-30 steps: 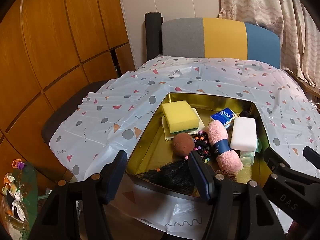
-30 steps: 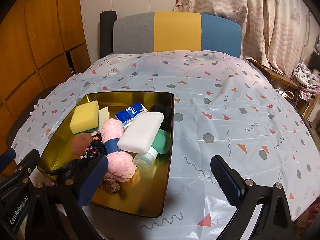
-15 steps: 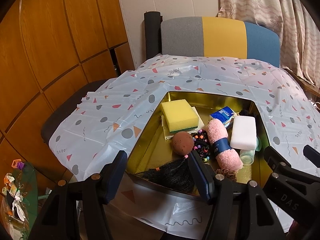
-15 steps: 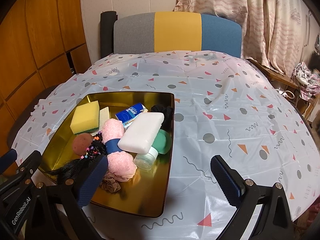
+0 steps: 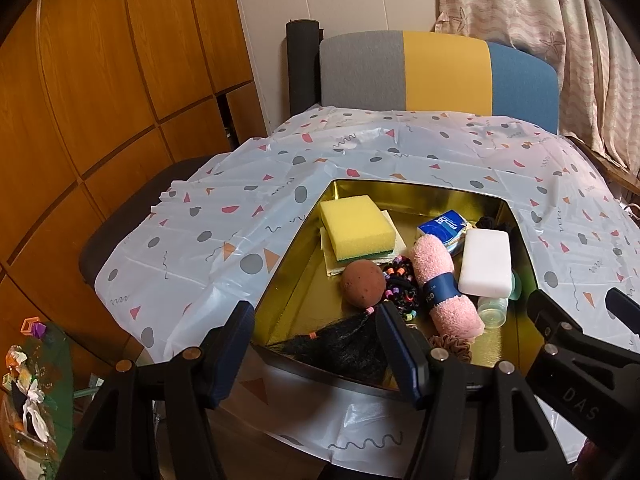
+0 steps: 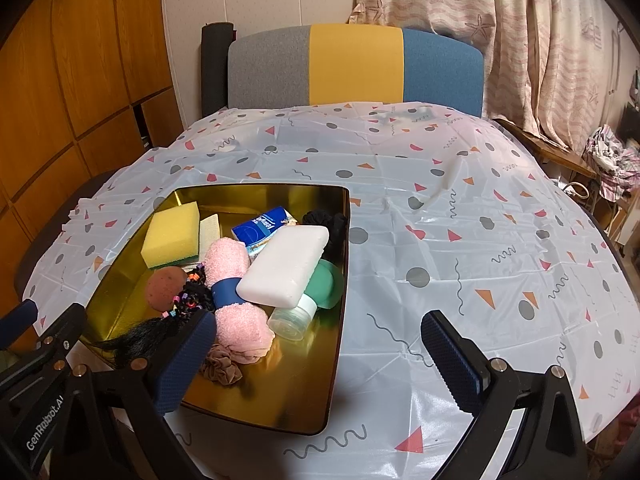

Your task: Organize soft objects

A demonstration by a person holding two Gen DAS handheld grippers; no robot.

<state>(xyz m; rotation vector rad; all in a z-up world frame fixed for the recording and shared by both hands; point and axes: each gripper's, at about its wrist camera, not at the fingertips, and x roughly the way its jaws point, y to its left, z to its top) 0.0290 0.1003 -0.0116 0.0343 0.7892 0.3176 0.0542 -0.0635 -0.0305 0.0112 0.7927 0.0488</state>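
Soft items crowd the gold tray (image 6: 338, 344) at lower left of the right wrist frame; bare tablecloth (image 6: 480, 240) spreads rightward. Left gripper (image 5: 316, 344) and right gripper (image 6: 316, 356) both gape wide, empty, touching nothing.

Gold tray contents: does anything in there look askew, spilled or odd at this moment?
Nothing is spilled or damaged. The gold tray is just cluttered: the white foam block lies tilted on top of the pink rolled towel, a green bottle and a blue tissue pack, and the black hairpiece drapes against the near rim.
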